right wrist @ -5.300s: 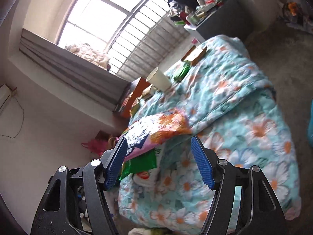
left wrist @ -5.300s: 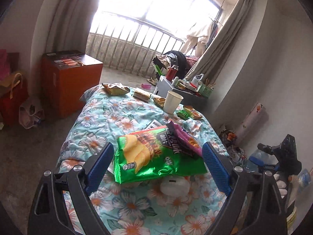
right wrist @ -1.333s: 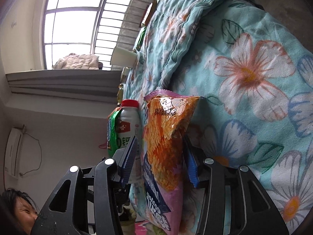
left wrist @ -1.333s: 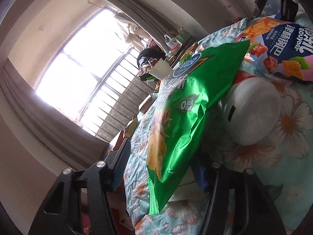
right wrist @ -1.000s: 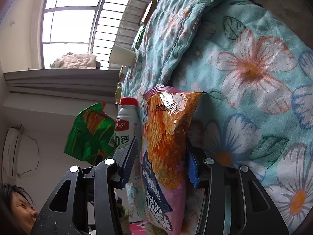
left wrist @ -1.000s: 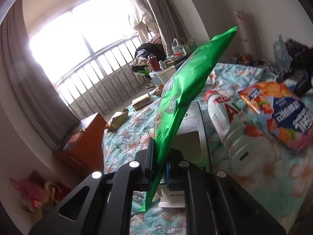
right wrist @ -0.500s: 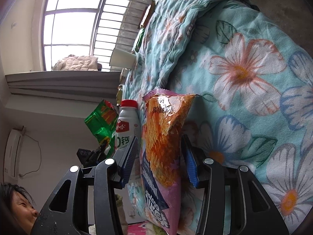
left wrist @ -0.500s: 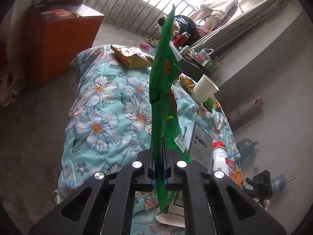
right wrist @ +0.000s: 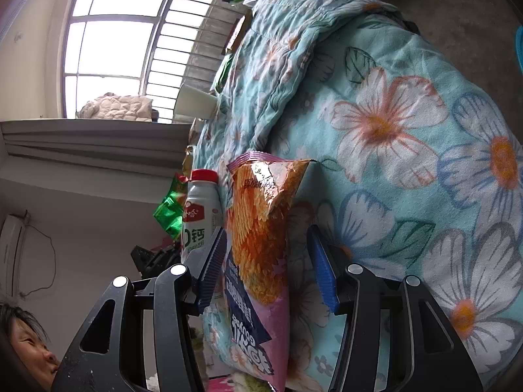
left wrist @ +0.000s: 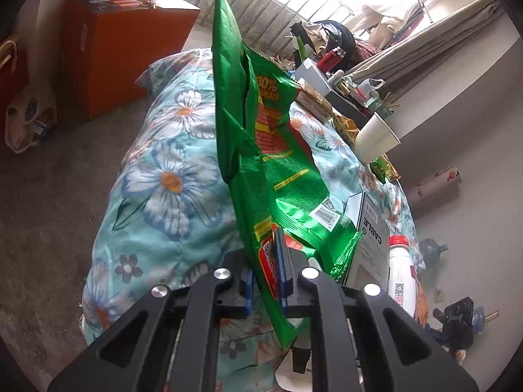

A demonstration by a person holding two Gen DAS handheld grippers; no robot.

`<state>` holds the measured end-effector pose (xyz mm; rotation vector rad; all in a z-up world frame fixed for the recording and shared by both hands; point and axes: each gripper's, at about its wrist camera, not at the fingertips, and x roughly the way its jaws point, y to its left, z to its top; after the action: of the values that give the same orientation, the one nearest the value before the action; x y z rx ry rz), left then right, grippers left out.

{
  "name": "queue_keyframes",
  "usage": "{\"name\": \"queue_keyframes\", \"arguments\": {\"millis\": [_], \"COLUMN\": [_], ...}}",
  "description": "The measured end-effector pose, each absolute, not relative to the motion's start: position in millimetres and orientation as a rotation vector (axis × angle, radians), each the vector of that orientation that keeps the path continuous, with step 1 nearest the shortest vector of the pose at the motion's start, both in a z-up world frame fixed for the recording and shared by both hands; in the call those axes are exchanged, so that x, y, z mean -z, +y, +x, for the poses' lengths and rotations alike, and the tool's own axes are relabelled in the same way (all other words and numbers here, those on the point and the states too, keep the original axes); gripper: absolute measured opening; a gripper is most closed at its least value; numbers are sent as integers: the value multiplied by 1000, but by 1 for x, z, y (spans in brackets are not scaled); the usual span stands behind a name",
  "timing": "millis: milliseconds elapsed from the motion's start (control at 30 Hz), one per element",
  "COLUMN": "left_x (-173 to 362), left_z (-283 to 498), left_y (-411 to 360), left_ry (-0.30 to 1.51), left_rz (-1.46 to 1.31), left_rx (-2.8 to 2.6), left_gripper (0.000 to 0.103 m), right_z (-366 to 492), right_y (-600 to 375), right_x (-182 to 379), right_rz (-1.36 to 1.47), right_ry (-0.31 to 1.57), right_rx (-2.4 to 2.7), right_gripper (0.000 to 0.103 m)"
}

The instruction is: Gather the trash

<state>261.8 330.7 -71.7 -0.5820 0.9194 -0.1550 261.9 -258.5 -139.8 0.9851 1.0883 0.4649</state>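
Observation:
My left gripper [left wrist: 266, 271] is shut on a green chip bag [left wrist: 261, 150] and holds it upright above the flowered bed quilt [left wrist: 163, 179]. The bag's edge also shows in the right wrist view [right wrist: 168, 209]. My right gripper [right wrist: 266, 261] is open, its blue fingers on either side of an orange and pink snack bag [right wrist: 261, 228] that lies on the quilt [right wrist: 392, 130]. A white drink bottle with a red cap [right wrist: 199, 215] lies next to that bag; it also shows in the left wrist view [left wrist: 400, 271].
A white "CABLE" box [left wrist: 369, 232], a paper cup [left wrist: 376, 137] and several small wrappers [left wrist: 382, 166] lie on the bed. An orange cabinet [left wrist: 117, 45] stands left. A cluttered dark table [left wrist: 343, 98] stands beyond the bed. A person's face [right wrist: 26, 349] shows at lower left.
My left gripper has closed on the green bag and lifted it off the bed, uncovering the box and bottle. My right gripper's fingers have opened a little around the orange bag.

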Motion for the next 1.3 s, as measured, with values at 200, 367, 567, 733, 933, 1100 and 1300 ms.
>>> {"name": "queue_keyframes", "arguments": {"millis": [200, 367, 567, 733, 933, 1100, 1300], "left_x": [24, -25, -57, -50, -23, 0, 16], "left_z": [229, 194, 176, 164, 157, 162, 188], "left_y": [330, 316, 270, 224, 186, 155, 90], "left_ry": [783, 676, 635, 660, 730, 814, 941], "left_rz": [-540, -534, -532, -527, -532, -613, -520], "left_rx": [136, 204, 340, 443, 501, 611, 660], "left_gripper": [3, 3, 3, 3, 3, 3, 7], "right_z": [263, 260, 258, 256, 271, 284, 246], "right_y": [-248, -250, -252, -268, -277, -270, -300], "right_x": [135, 136, 138, 127, 112, 106, 103], "right_rz": [901, 893, 907, 915, 825, 646, 756], "right_ry": [1111, 1104, 1083, 1019, 944, 957, 875], "right_rx": [-450, -438, -448, -435, -409, -267, -212], "right_gripper": [45, 35, 14, 9, 17, 49, 50]}}
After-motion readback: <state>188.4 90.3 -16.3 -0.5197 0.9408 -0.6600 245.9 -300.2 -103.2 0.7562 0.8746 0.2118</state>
